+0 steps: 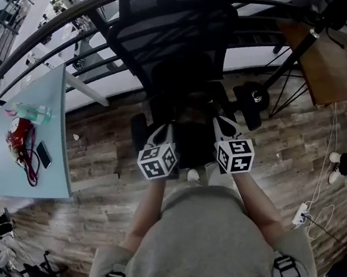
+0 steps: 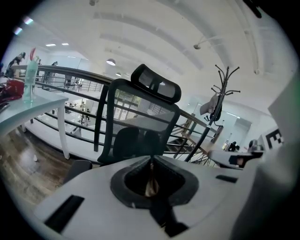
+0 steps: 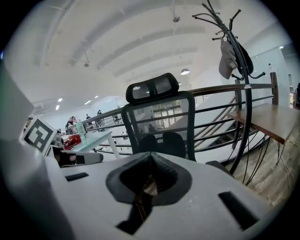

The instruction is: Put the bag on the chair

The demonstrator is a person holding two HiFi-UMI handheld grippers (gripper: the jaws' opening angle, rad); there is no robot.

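Your left gripper [image 1: 164,132] and right gripper [image 1: 222,127] are both pressed together, each pinching a thin brownish edge of the dark bag [image 1: 193,140]. It hangs between them, close before the black mesh chair [image 1: 167,34].

Dark bag [image 1: 192,131] held up before a black mesh-backed chair [image 1: 167,34]
The bag hangs close in front of the chair, outline dim; the chair stands upright, headrest [image 2: 156,83] on top.

Chair [image 1: 167,34] back: black mesh. Floor [image 1: 106,151]: matt wood planks.
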